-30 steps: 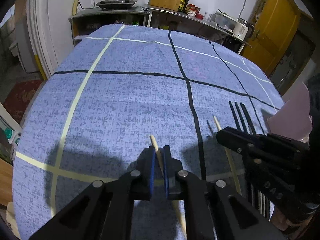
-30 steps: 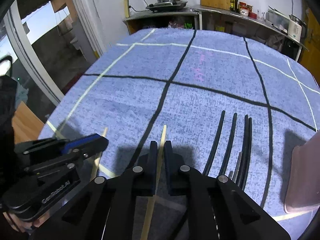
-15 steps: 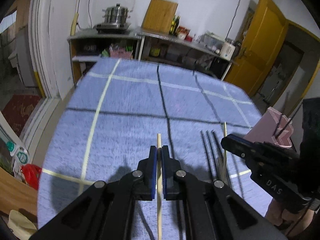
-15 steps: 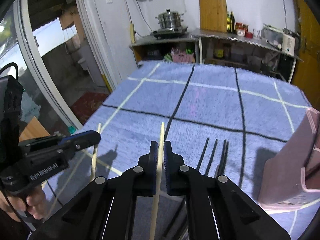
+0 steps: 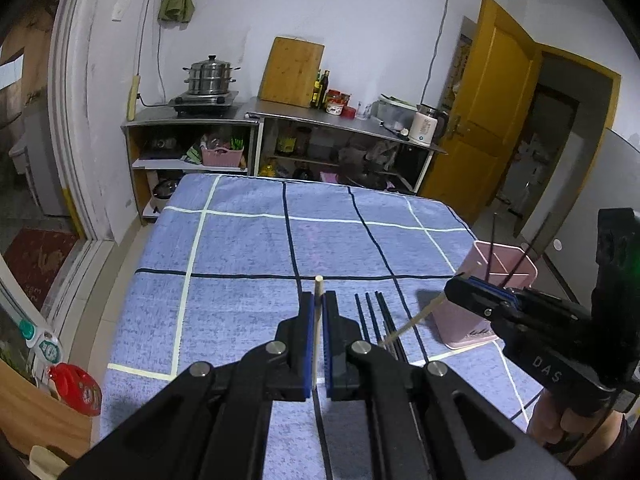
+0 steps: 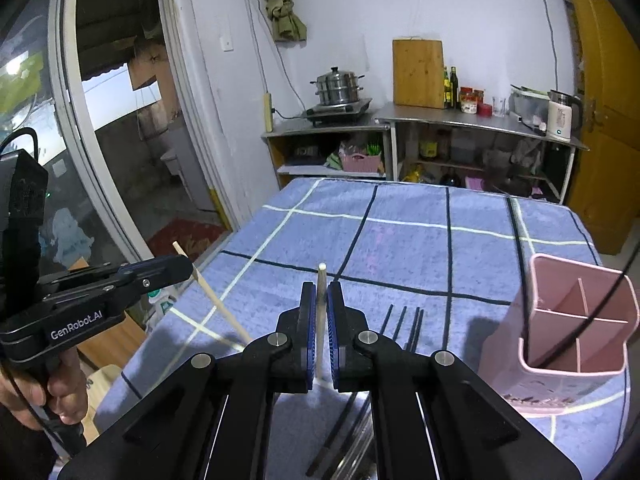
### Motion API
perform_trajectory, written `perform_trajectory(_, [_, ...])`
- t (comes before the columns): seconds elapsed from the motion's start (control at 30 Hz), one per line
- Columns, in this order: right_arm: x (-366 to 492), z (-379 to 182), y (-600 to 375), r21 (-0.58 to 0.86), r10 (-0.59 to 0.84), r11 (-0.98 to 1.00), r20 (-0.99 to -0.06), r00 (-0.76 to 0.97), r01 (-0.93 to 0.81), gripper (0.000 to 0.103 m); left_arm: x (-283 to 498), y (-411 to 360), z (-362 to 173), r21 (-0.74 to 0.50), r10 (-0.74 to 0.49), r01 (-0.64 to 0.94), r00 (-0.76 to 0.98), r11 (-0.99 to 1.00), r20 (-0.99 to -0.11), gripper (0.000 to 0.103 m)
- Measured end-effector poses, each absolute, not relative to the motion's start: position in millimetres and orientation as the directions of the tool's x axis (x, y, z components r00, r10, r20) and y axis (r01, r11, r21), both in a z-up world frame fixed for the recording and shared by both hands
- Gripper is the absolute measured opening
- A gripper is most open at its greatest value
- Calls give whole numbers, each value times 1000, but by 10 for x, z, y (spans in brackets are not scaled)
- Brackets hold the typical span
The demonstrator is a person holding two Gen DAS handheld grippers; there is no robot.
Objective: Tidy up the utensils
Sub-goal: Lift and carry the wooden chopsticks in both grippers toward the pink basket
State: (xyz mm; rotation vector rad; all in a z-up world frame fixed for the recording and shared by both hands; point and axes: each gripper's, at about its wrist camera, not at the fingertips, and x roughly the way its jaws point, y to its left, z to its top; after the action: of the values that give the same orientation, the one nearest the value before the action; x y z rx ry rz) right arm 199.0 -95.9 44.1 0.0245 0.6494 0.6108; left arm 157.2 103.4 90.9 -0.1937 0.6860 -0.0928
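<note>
Being pinched near their upper ends above the blue tablecloth, one wooden chopstick in the left gripper and another wooden chopstick in the right gripper, both light, stiff and probably slippery, are being held beside the pink holder.

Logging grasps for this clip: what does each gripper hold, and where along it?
Each holds one wooden chopstick. Left gripper clamps its chopstick just below one end; right gripper likewise grips its chopstick near one end.
</note>
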Motion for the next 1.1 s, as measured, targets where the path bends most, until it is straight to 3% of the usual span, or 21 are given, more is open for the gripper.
perform_trajectory(0.47, [1661,647,-1568,237,522,850,-505,688,-470,5,1452,623,1119,-243,-257,132,746,961,-614,4])
perform_trajectory(1.1, [1565,1136,-2678,239,371,925,-411,833,-295,5,1861,-459,1710,-263,-421,330,742,907,-522,4])
